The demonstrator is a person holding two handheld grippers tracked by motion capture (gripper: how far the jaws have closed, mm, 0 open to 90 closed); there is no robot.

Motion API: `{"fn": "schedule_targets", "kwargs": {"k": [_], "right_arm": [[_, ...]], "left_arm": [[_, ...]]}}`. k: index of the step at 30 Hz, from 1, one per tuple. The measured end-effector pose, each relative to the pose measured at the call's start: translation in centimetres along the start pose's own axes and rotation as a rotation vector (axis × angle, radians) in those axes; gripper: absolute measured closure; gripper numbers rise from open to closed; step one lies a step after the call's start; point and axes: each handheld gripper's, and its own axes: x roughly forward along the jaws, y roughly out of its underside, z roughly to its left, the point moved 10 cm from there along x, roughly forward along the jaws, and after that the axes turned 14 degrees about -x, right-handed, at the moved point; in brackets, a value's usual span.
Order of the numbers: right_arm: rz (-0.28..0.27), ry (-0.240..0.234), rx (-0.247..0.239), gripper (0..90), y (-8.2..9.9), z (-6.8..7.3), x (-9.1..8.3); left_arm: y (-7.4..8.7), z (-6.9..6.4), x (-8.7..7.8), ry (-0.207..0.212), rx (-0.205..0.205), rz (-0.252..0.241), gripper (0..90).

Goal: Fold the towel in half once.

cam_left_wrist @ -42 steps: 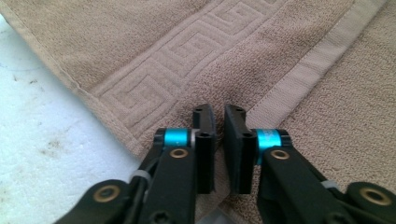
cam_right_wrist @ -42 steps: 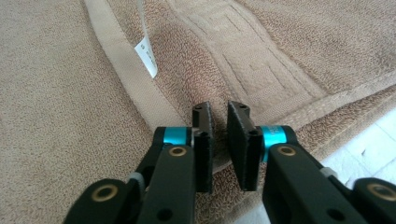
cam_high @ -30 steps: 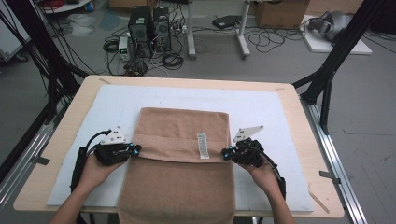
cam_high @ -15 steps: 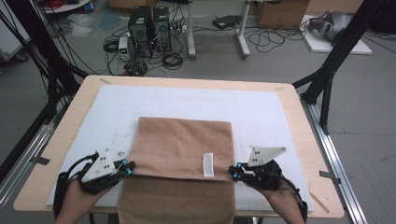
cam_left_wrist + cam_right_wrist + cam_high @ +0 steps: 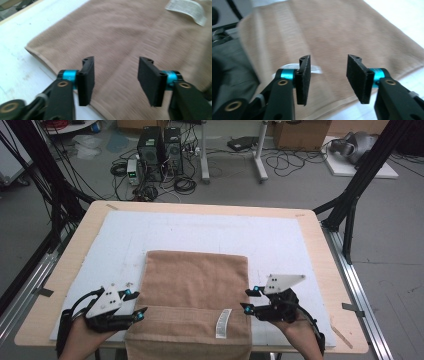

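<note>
A brown towel point(image 5: 196, 285) lies folded on the white board point(image 5: 210, 232), its near end hanging over the table's front edge. A white care label point(image 5: 223, 323) shows on it near the front. My left gripper point(image 5: 135, 302) sits at the towel's left edge and my right gripper point(image 5: 249, 299) at its right edge. Both have just been opening and hold nothing. In the left gripper view my left gripper point(image 5: 116, 65) gapes above the towel point(image 5: 125, 32) near its hem. In the right gripper view my right gripper point(image 5: 328, 61) hovers over the towel point(image 5: 329, 27), with the label point(image 5: 315, 69) behind one jaw.
The wooden table point(image 5: 320, 250) frames the board. Black stand legs point(image 5: 350, 205) rise at its right and left corners. Computer cases point(image 5: 160, 145) and cables lie on the floor beyond the far edge.
Both grippers drew the towel's folded edge toward the front of the table, then opened and let it go. The fold now lies flat near the front edge.
</note>
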Motion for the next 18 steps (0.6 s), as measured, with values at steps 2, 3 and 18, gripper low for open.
{"fn": "schedule_targets", "kwargs": {"k": [2,3,18], "right_arm": [[0.005,0.025,0.016,49.9,0.2,-1.7,0.6],[0.015,0.035,0.021,48.6,0.3,-2.5,0.9],[0.189,0.119,0.141,35.4,3.9,-10.6,6.9]], "left_arm": [[-0.5,1.2,1.1,-0.002,-0.02,-0.003,43.2],[-0.7,1.8,1.7,-0.009,-0.025,-0.001,42.1],[0.2,10.4,8.3,-0.122,-0.244,0.086,42.7]]}}
